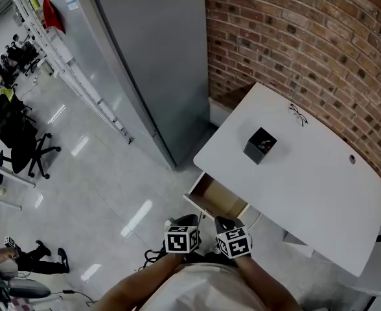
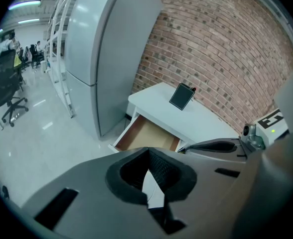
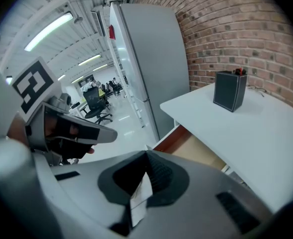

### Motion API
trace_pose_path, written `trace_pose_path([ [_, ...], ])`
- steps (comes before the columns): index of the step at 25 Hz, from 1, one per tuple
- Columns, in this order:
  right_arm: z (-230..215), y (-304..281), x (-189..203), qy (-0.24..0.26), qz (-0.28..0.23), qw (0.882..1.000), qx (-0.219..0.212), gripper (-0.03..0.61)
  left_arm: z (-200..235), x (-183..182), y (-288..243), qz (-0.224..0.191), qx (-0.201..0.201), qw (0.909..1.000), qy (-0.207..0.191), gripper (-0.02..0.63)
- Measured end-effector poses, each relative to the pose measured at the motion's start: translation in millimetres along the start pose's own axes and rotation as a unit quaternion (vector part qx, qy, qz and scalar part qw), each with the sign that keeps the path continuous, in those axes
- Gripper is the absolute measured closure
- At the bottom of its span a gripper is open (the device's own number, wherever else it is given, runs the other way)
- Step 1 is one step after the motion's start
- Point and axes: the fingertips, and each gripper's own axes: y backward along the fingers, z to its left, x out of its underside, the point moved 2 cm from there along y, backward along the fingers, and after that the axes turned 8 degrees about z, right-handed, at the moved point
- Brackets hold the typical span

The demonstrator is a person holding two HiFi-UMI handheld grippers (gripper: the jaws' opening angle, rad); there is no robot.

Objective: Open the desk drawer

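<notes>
Under the near left edge of the white surface (image 1: 307,173), the drawer (image 1: 219,198) already stands pulled out, its wooden bottom showing, so the task looks done, while the left gripper (image 1: 185,220) and right gripper (image 1: 224,223) hang just short of it, fingers closed on nothing.

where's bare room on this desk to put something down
Most of the desk is bare: the wide stretch from the pen holder out to its far right end. The open drawer shows bare floor too. The busiest part is the wall side, around the glasses and pen holder.
</notes>
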Motion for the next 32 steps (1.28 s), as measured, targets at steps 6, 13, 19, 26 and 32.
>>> trace_pose_path([
  [6,3.8,-1.3,1.0,0.013,0.004,1.0,-0.008,0.563,2.8,4.5,2.0,-0.004,-0.006,0.9999,0.01,0.606],
  [13,4.1,-1.2,4.7,0.015,0.008,1.0,-0.01,0.563,1.2,10.1,0.1,-0.001,-0.004,0.9999,0.015,0.606],
  [19,4.8,-1.3,8.1,0.016,0.011,1.0,-0.009,0.563,0.6,13.4,-0.9,0.001,-0.003,0.9999,0.014,0.606],
  [26,6.7,0.9,14.4,0.012,0.016,1.0,-0.008,0.563,-1.5,18.2,-0.6,0.007,0.0,0.9999,0.011,0.606],
  [32,8.6,0.7,14.7,0.013,0.016,1.0,-0.009,0.563,3.5,19.4,-1.0,0.006,-0.008,0.9999,0.006,0.606],
])
